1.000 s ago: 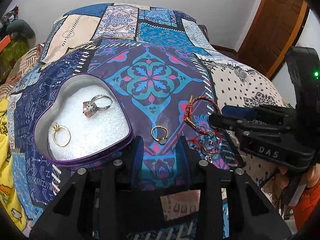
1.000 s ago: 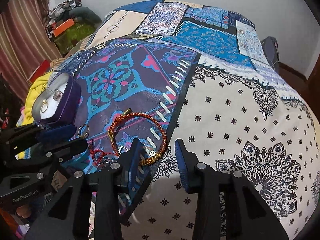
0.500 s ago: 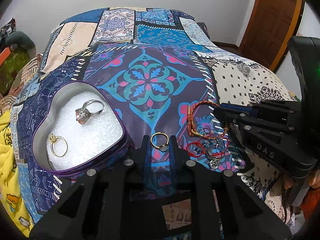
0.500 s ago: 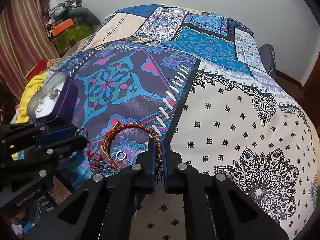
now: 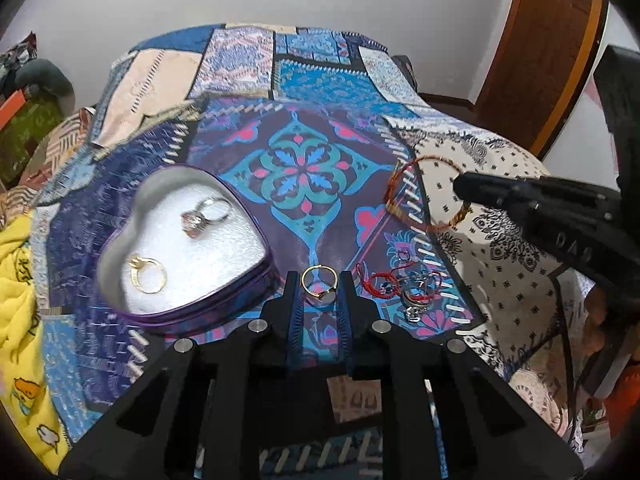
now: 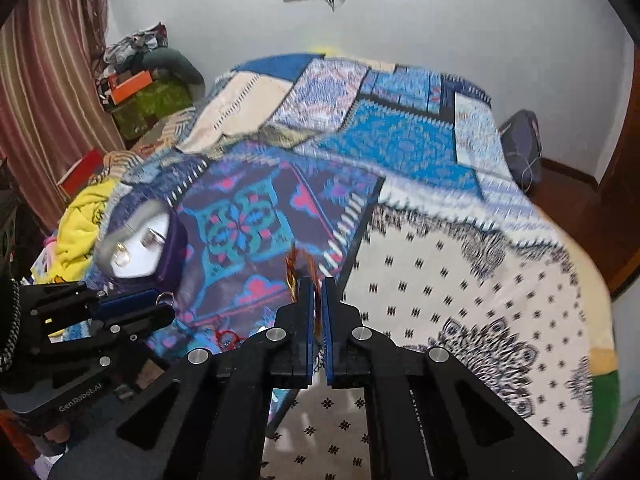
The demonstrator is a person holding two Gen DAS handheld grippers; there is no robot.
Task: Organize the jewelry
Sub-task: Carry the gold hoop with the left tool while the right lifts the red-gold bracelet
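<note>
A purple heart-shaped box [image 5: 120,216] lies open on the patterned bedspread, holding a silver stone ring [image 5: 202,218] and a gold ring [image 5: 146,276]. My left gripper [image 5: 319,286] is shut on a gold ring [image 5: 318,280] and holds it above the bedspread, right of the box. My right gripper [image 6: 318,290] is shut on a red-gold braided bracelet [image 5: 424,192] and holds it lifted above the bedspread; the bracelet [image 6: 298,270] stands edge-on in the right wrist view. A red cord with silver charms [image 5: 404,284] lies on the bedspread below it. The box [image 6: 140,240] also shows in the right wrist view.
The quilted bedspread [image 5: 304,172] covers the whole bed. A yellow blanket [image 5: 16,280] lies at the left edge. Clutter and an orange box [image 6: 132,80] sit by the curtain at far left. A wooden door [image 5: 540,60] stands at the right.
The right gripper closed on the braided bracelet and lifted it off the bedspread. The left gripper closed on the gold ring and rose with it.
</note>
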